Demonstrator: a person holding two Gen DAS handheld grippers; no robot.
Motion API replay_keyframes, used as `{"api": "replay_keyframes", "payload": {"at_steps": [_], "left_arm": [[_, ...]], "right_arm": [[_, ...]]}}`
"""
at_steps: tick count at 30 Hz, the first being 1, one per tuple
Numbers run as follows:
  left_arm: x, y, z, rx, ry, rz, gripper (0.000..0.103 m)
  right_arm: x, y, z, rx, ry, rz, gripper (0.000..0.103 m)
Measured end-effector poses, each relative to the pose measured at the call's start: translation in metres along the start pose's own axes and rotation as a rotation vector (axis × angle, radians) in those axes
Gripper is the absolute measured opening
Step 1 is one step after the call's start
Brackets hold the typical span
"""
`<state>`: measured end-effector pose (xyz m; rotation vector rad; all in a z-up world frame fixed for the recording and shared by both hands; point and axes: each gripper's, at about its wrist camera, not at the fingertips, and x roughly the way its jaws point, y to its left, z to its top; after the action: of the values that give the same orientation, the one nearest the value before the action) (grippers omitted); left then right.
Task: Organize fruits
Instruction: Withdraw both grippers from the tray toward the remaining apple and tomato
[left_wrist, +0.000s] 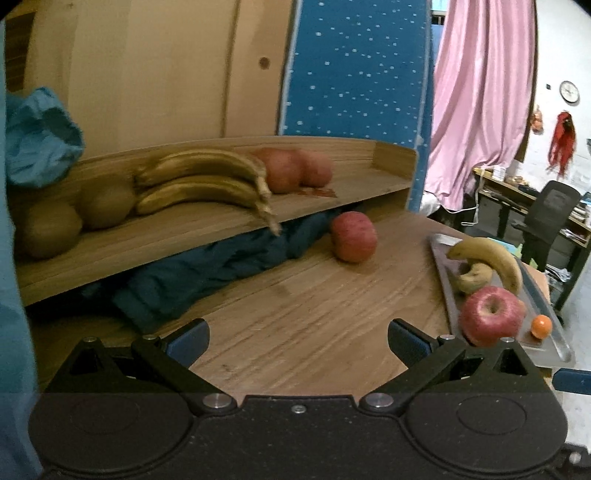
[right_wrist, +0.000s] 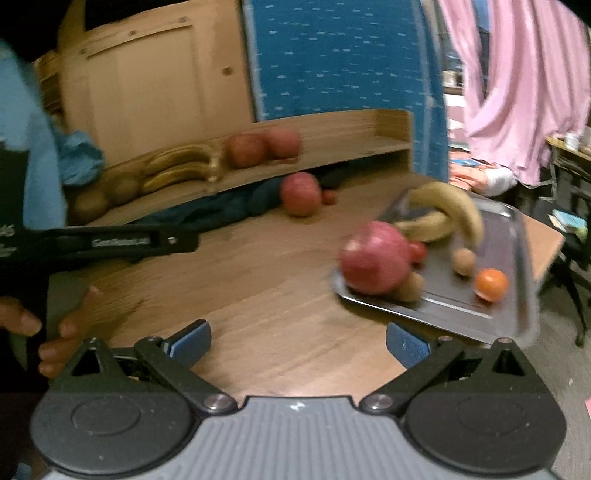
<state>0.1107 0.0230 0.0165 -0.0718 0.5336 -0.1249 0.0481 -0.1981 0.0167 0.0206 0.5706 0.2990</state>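
A wooden shelf (left_wrist: 207, 236) (right_wrist: 332, 155) holds two kiwis (left_wrist: 48, 229), a bunch of bananas (left_wrist: 199, 184) (right_wrist: 177, 166) and two red apples (left_wrist: 295, 170) (right_wrist: 262, 146). A loose red apple (left_wrist: 354, 236) (right_wrist: 300, 194) lies on the table below the shelf. A metal tray (left_wrist: 550, 332) (right_wrist: 509, 236) at the right holds a red apple (left_wrist: 491, 315) (right_wrist: 376, 258), bananas (left_wrist: 487, 258) (right_wrist: 443, 214), an orange (left_wrist: 541, 326) (right_wrist: 491, 284) and small brown fruits (right_wrist: 464, 261). My left gripper (left_wrist: 298, 338) is open and empty over the table. My right gripper (right_wrist: 298, 339) is open and empty, left of the tray.
A dark blue cloth (left_wrist: 207, 273) lies under the shelf. A light blue cloth (left_wrist: 37, 140) sits at the shelf's left end. The wooden table (left_wrist: 303, 306) ends just right of the tray. An office chair (left_wrist: 550, 218) and desk stand beyond. The left gripper's body (right_wrist: 110, 242) shows at the left.
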Motion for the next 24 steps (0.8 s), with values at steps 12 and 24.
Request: {"api": "replay_keyframes", "payload": {"at_steps": [12, 24], "left_arm": [[0.008, 0.017, 0.018, -0.046, -0.002, 0.105, 0.102], [0.039, 0.001, 0.046, -0.042, -0.005, 0.107, 0.102]], "right_arm": [[0.026, 0.027, 0.039, -0.137, -0.058, 0.081, 0.103], [0.063, -0.01, 0.092, -0.254, -0.15, 0.009, 0.103]]}}
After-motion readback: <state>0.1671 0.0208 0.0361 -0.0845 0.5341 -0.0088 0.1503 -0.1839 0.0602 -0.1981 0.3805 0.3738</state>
